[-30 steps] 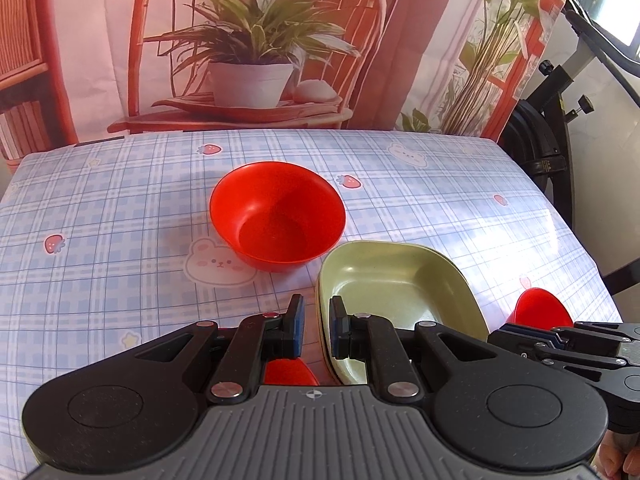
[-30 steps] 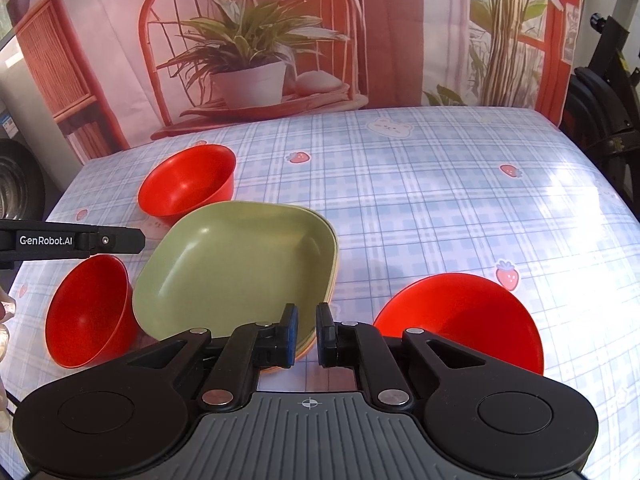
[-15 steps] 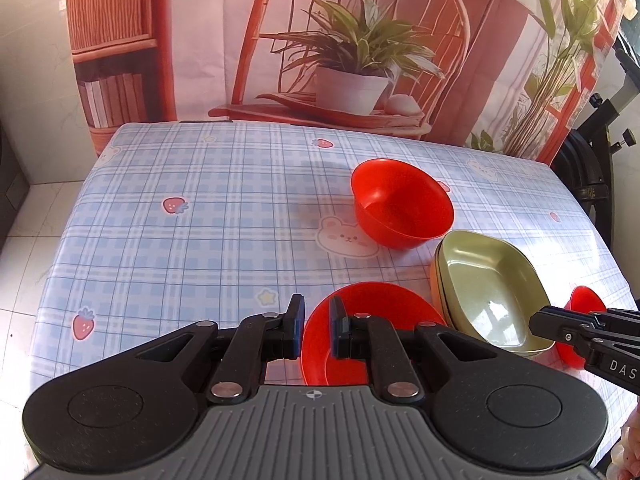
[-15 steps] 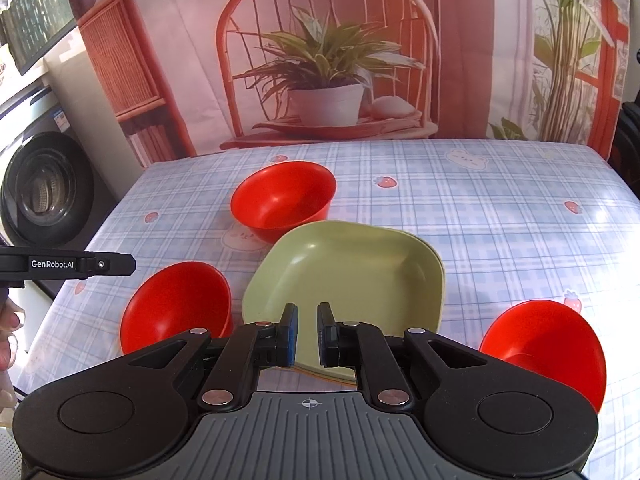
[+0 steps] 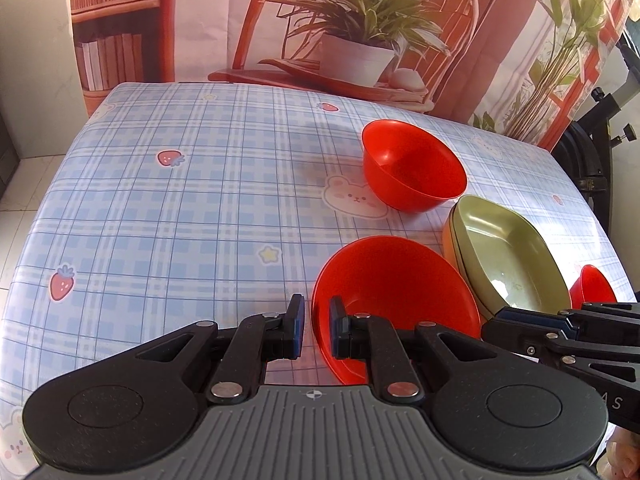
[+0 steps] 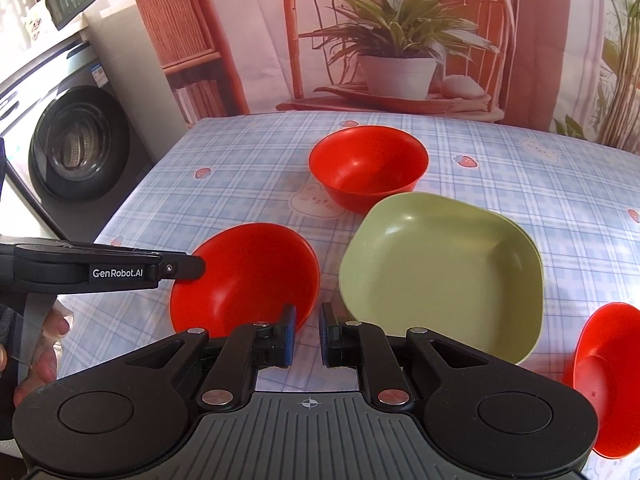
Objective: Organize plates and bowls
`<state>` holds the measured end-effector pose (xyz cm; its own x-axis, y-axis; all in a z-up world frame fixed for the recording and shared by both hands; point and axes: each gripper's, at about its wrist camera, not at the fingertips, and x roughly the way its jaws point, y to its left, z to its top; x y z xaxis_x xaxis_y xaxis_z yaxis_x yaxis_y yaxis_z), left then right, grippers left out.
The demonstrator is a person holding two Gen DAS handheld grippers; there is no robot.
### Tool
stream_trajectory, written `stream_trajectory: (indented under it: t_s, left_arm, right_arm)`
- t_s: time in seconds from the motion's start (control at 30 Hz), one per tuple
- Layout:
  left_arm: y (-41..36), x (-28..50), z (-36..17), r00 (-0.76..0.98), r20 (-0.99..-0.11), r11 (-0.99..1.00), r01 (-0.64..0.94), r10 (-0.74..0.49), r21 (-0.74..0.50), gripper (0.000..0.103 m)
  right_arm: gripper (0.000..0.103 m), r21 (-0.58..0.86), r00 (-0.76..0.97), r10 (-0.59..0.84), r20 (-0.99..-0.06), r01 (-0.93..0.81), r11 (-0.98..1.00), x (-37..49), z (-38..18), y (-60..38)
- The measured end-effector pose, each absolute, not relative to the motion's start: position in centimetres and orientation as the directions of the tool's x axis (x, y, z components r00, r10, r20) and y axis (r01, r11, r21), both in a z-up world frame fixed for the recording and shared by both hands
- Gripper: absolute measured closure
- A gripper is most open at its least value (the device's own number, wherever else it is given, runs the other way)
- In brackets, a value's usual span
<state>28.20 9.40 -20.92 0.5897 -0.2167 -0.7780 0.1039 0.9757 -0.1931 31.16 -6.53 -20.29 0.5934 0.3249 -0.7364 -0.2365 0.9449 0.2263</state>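
My left gripper [image 5: 316,326] straddles the near rim of a tilted red bowl [image 5: 394,292], one finger inside and one outside; a small gap shows at the rim. The same bowl [image 6: 248,276] and the left gripper [image 6: 188,267] show in the right wrist view. A second red bowl [image 5: 414,166] stands upright further back. Stacked green square plates [image 5: 508,256] sit to the right, also seen in the right wrist view [image 6: 444,276]. A third red bowl [image 6: 604,364] lies on its side at the right. My right gripper [image 6: 307,334] is nearly closed and empty, hovering in front of the plates.
The table has a blue plaid cloth [image 5: 180,216] with strawberry prints. A washing machine [image 6: 72,140] stands past its left edge. A backdrop with a printed chair and plant [image 5: 360,40] hangs behind. Black exercise gear [image 5: 592,160] stands at the right.
The left gripper swung left and back, bringing the near red bowl into view between its fingers. The right gripper pulled back and turned left, so all bowls and plates show.
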Motion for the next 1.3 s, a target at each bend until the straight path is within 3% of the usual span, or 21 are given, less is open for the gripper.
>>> stream_trajectory:
  t_s: [0.3, 0.57, 0.8, 1.3]
  left_arm:
    - [9.2, 28.4, -22.5, 0.572, -0.791, 0.974, 0.089, -0.220, -0.206, 0.090]
    - [9.4, 27.7, -22.3, 0.579, -0.787, 0.975, 0.071, -0.212, -0.210, 0.091]
    - [8.8, 26.3, -18.7, 0.629, -0.751, 0.978, 0.085, -0.202, -0.192, 0.091]
    - [-4.9, 27.2, -13.4, 0.625, -0.713, 0.941, 0.304, -0.317, -0.151, 0.090]
  right_arm:
    - [0.085, 0.250, 0.562, 0.337, -0.755, -0.229, 0.941, 32.0, -21.6, -6.1]
    - [0.090, 0.273, 0.557, 0.363, -0.747, -0.242, 0.931, 32.1, -21.7, -5.7]
    - [0.092, 0.299, 0.602, 0.376, -0.704, -0.230, 0.926, 31.2, -20.0, -6.4]
    - [0.095, 0.390, 0.785, 0.266, -0.560, -0.034, 0.920, 27.0, -16.1, -20.4]
